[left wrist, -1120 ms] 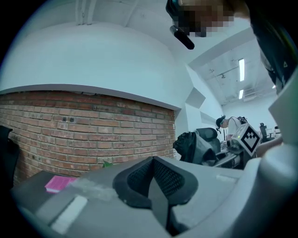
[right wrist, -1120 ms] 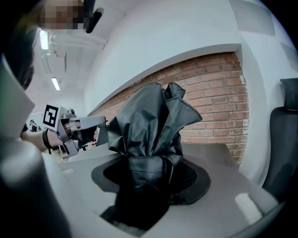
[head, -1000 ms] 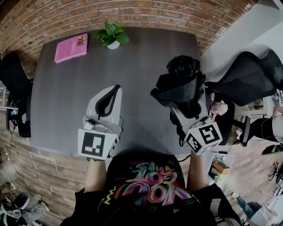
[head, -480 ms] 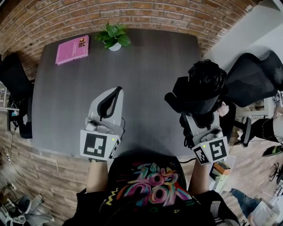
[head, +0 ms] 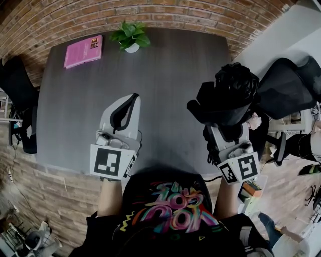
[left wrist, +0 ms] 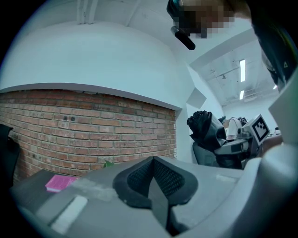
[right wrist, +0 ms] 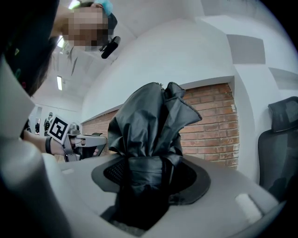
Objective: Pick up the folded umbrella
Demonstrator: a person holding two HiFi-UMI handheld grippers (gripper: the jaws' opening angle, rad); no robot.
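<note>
The folded black umbrella (head: 226, 95) is lifted off the dark table (head: 165, 75), over its right edge. My right gripper (head: 224, 118) is shut on it, and its crumpled fabric sticks out past the jaws. In the right gripper view the umbrella (right wrist: 146, 139) stands between the two pads and fills the gap. My left gripper (head: 123, 113) is held level over the table's near middle, its jaws shut with nothing between them. In the left gripper view its pads (left wrist: 153, 179) meet, and the umbrella (left wrist: 205, 128) shows far right.
A pink book (head: 83, 51) lies at the table's far left corner. A small potted plant (head: 130, 37) stands at the far edge by the brick wall (head: 160, 15). Black office chairs (head: 286, 88) stand to the right of the table, another (head: 17, 100) to the left.
My right gripper has carried the umbrella to the right, from over the table's middle-right toward its right edge, and lifted it a little. The left gripper has stayed where it was.
</note>
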